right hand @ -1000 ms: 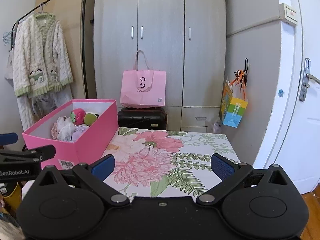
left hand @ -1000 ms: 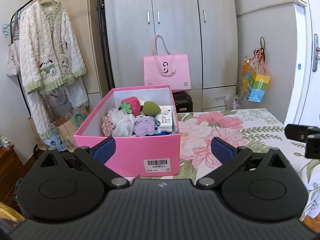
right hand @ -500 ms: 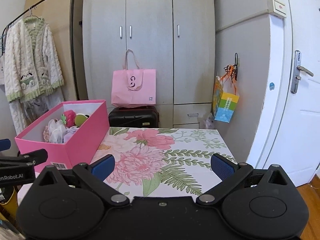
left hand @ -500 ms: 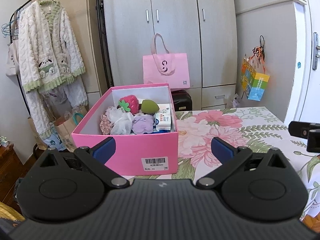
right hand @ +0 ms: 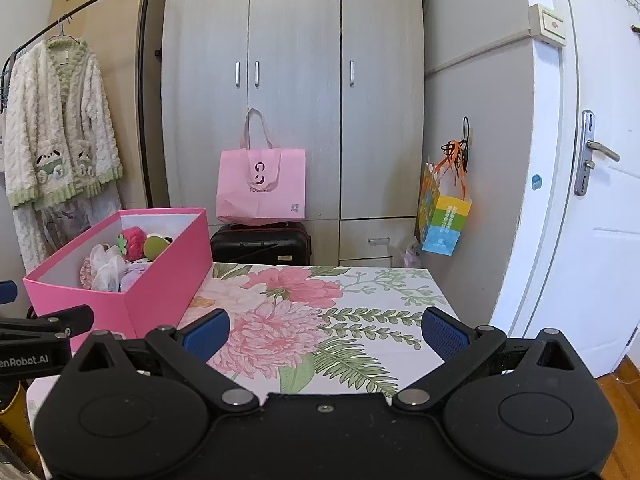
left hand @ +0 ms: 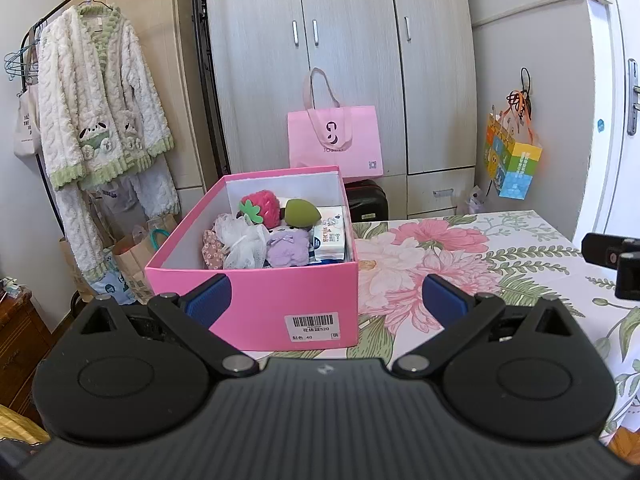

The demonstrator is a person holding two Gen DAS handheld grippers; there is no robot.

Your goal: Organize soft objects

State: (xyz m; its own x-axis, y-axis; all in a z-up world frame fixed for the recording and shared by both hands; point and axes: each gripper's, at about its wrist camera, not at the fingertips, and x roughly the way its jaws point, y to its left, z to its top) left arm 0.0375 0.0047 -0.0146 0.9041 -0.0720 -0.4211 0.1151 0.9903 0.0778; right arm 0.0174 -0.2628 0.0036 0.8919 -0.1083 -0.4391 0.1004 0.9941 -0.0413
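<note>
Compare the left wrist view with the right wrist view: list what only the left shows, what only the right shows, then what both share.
Only the left wrist view shows the tissue pack in the pink box, the barcode label on the box's front wall, and the brown paper bag on the floor.

Only the right wrist view shows the whole white door with its lever handle and the table's far right corner.

Both show the pink box of soft things, the strawberry plush, the pink tote bag, the wardrobe, and an open, empty gripper: left gripper, right gripper.
</note>
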